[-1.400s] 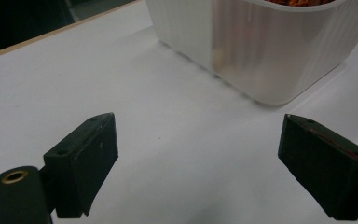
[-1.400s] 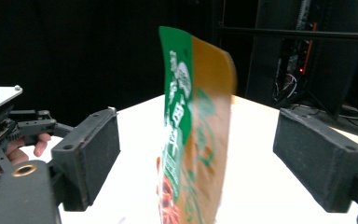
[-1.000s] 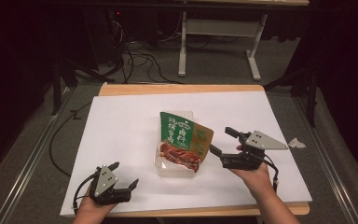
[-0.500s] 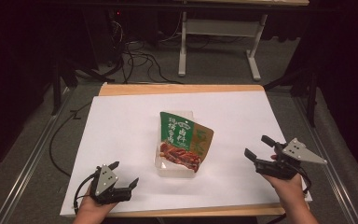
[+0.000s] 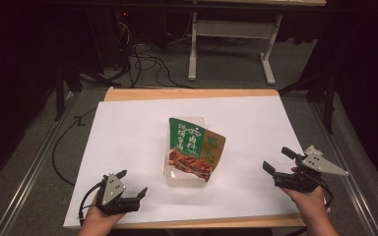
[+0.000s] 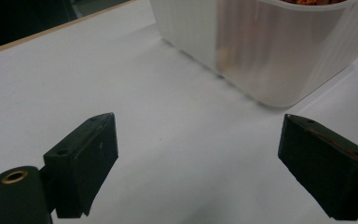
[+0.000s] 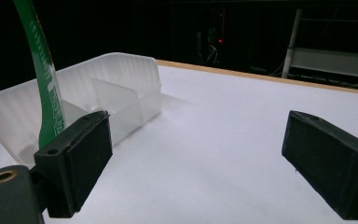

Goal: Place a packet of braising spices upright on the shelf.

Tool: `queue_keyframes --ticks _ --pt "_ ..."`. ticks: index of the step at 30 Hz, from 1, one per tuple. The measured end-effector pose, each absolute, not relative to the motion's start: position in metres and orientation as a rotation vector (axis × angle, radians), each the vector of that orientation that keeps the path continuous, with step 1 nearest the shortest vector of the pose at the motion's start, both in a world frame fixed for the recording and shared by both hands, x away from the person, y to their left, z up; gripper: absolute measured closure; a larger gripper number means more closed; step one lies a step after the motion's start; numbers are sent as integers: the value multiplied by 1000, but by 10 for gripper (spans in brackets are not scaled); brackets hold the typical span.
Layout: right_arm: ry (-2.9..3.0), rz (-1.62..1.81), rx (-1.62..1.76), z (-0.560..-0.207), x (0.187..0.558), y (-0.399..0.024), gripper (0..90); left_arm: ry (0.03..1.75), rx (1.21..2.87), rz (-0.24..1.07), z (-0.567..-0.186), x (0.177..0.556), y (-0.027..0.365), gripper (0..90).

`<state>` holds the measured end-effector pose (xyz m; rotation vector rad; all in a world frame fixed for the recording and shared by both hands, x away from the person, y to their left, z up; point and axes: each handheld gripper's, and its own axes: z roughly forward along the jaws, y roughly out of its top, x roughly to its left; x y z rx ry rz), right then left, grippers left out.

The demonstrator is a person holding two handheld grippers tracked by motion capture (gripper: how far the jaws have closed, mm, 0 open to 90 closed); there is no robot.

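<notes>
— At the middle of the white surface, what sits there?
— A clear plastic tray with a green snack packet leaning in it, untouched.
— And the right gripper?
— It has pulled back from beside the packet toward the near right edge, jaws spread, empty — probably a release.
— The left gripper?
— Parked near the front edge, jaws spread too.

overhead forward-down, tongs cameras low, sharing tub
</notes>
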<state>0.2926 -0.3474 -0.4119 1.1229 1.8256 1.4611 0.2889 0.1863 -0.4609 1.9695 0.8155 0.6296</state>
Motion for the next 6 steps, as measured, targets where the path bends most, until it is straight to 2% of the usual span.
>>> queue_keyframes --ticks 6 --pt "1824 1464 1132 -413 294 -348 87 819 1961 635 -460 287 188 124"
